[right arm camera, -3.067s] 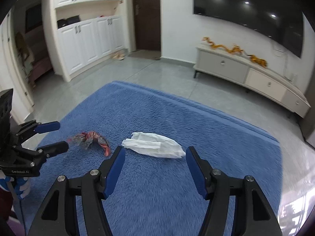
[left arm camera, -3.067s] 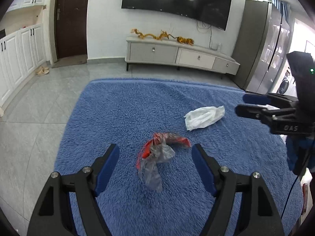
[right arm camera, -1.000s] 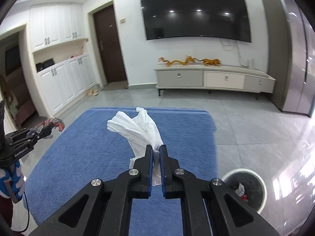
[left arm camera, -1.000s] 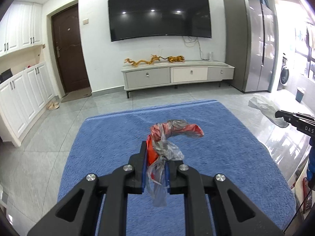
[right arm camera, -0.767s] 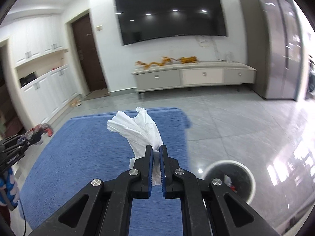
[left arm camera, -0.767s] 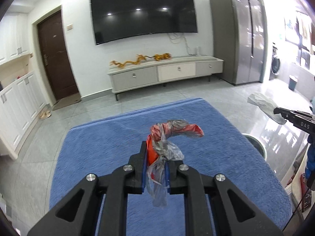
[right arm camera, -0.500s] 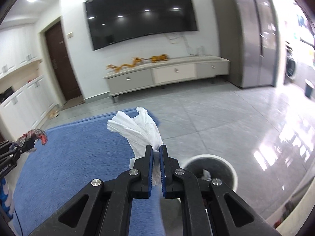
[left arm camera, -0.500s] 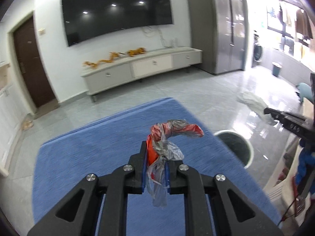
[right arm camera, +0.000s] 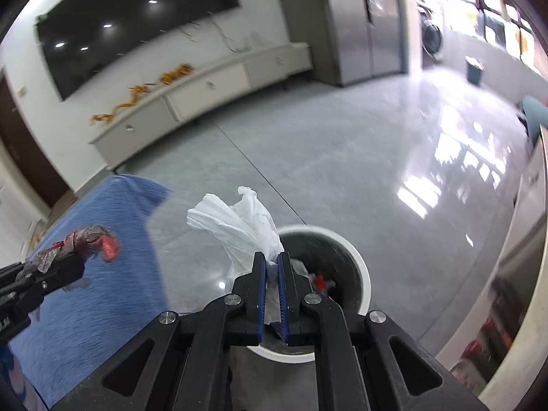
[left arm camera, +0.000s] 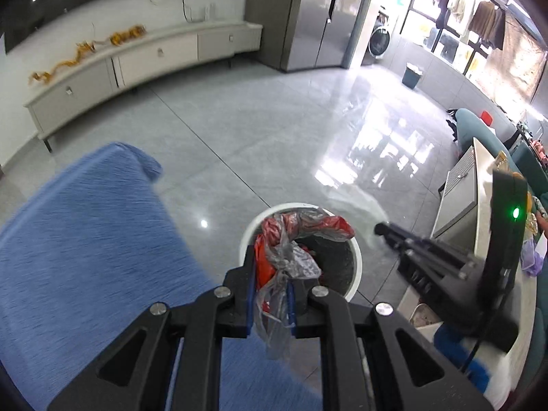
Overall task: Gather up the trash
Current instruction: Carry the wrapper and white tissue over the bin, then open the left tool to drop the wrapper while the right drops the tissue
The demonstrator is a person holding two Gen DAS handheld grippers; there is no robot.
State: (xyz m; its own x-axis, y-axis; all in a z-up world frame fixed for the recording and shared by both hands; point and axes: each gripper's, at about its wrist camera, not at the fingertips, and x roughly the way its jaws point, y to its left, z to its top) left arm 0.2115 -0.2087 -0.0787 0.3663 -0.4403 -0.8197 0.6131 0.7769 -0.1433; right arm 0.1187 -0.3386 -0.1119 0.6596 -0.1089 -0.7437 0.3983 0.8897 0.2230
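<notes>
My left gripper (left arm camera: pixel 271 267) is shut on a crumpled red and clear plastic wrapper (left arm camera: pixel 291 239) and holds it above the round white-rimmed trash bin (left arm camera: pixel 356 257) on the floor. My right gripper (right arm camera: pixel 271 260) is shut on a crumpled white tissue (right arm camera: pixel 239 222) and holds it over the near left edge of the same bin (right arm camera: pixel 363 267), which has some trash inside. The right gripper (left arm camera: pixel 380 229) shows in the left wrist view with the blurred tissue (left arm camera: pixel 356 202). The left gripper (right arm camera: pixel 80 257) with the wrapper (right arm camera: pixel 90 239) shows in the right wrist view.
A blue fluffy rug (left arm camera: pixel 85 239) covers a raised surface to the left. Glossy grey floor tiles (left arm camera: pixel 274 137) surround the bin. A long white TV cabinet (left arm camera: pixel 137 65) and grey fridge (left arm camera: pixel 308 13) stand at the back. A white counter (left arm camera: pixel 479 188) is at the right.
Both grippers have swung right, away from the rug, and tilted down toward the bin. The bin has come close under both of them. Both grips are unchanged.
</notes>
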